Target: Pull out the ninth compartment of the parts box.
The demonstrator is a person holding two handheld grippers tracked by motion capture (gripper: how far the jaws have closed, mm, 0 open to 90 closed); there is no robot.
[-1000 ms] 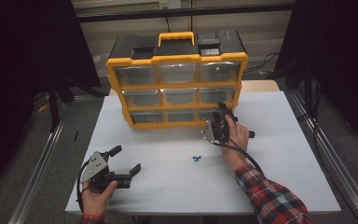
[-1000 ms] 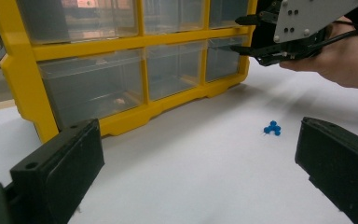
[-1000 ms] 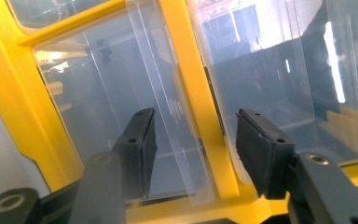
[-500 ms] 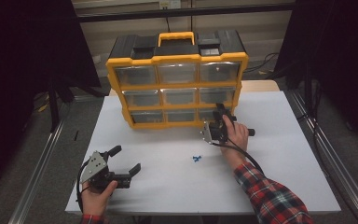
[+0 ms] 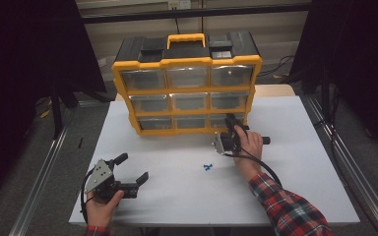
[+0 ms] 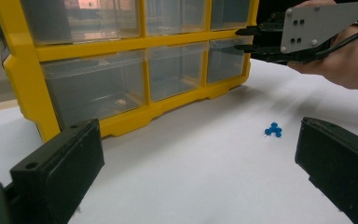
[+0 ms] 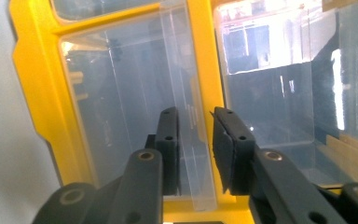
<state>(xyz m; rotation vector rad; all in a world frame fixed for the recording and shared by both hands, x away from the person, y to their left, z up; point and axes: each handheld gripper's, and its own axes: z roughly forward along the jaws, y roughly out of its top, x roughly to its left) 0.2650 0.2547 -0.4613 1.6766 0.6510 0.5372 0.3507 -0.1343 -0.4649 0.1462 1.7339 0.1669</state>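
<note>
white table [image 5: 300, 187] on a grey floor [image 5: 24, 162], metal rails [image 5: 39, 177] running along both sides, black curtains [image 5: 24, 59] left and right, pale slatted wall [image 5: 275, 29] behind, dim room light

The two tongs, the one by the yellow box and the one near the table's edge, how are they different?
The right tongs reach the drawer organizer, at the bottom right drawer; the left tongs sit apart from it over the bare white table. The right tongs have just been closing, their jaws narrow around the drawer's clear pull tab; the left jaws stand wide with nothing between. Both are black, hand-held and trail a cable.
</note>
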